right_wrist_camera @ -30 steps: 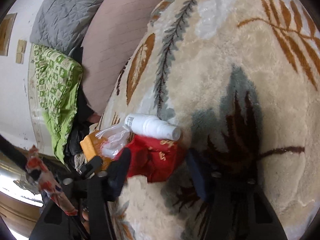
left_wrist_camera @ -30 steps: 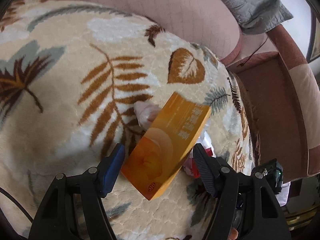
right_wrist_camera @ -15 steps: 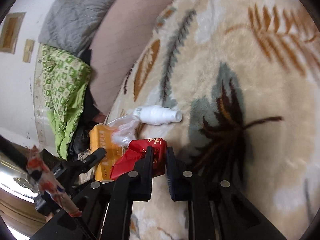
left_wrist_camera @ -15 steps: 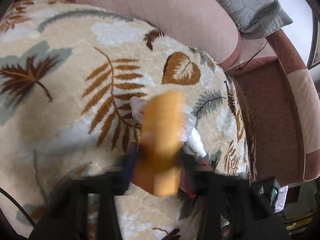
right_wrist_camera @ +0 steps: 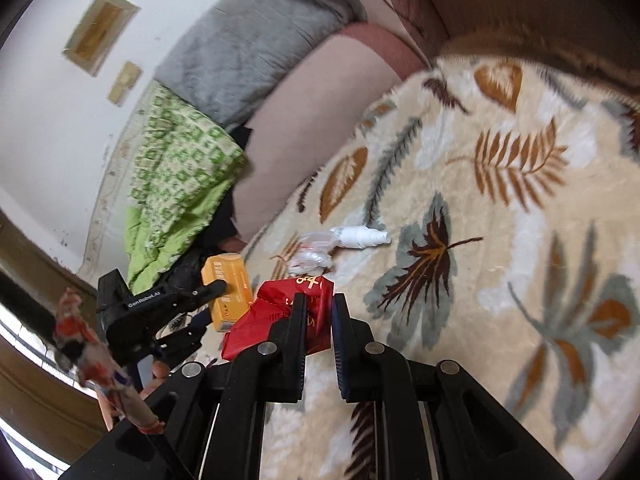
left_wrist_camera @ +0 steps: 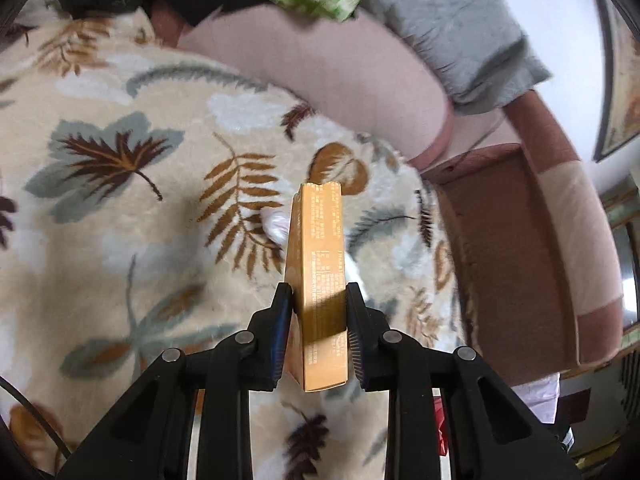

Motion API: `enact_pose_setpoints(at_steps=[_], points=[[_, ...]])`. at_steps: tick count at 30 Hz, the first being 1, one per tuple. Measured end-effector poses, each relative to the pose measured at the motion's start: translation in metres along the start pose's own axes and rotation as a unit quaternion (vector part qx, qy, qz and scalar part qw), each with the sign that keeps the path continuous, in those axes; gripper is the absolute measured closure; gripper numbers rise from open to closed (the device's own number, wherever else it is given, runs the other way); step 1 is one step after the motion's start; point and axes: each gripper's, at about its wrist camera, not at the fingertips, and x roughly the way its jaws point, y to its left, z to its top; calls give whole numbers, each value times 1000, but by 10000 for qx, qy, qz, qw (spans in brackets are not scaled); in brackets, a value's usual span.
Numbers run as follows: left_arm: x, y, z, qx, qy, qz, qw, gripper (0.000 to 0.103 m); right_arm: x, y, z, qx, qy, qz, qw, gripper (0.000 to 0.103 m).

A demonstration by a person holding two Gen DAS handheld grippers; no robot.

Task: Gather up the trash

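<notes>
The left tongs point(left_wrist_camera: 316, 312) pinch the flat orange cardboard box point(left_wrist_camera: 320, 280), and the right tongs point(right_wrist_camera: 318, 312) pinch the crumpled red foil wrapper point(right_wrist_camera: 280, 312). Both pieces are in the lifting step, I think; next they need a carry to a bin, which no view shows.

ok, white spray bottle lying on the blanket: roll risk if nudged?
Likely yes: the white spray bottle lies on its side and looks round, though the plush blanket should damp rolling. Probably light and rigid plastic. The crumpled clear wrapper next to it may shift along.
</notes>
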Motion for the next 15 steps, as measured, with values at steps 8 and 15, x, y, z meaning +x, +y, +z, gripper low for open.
enact_pose_setpoints(at_steps=[8,15], points=[[-113,-41,-95,693,-811,33,9943,78,-97,20,-41,-358,-565,191,9976,90],[-168,-53,-189,1108,-981,-102,9889,78,-177,18,-80,-499,-973,322,9935,90]])
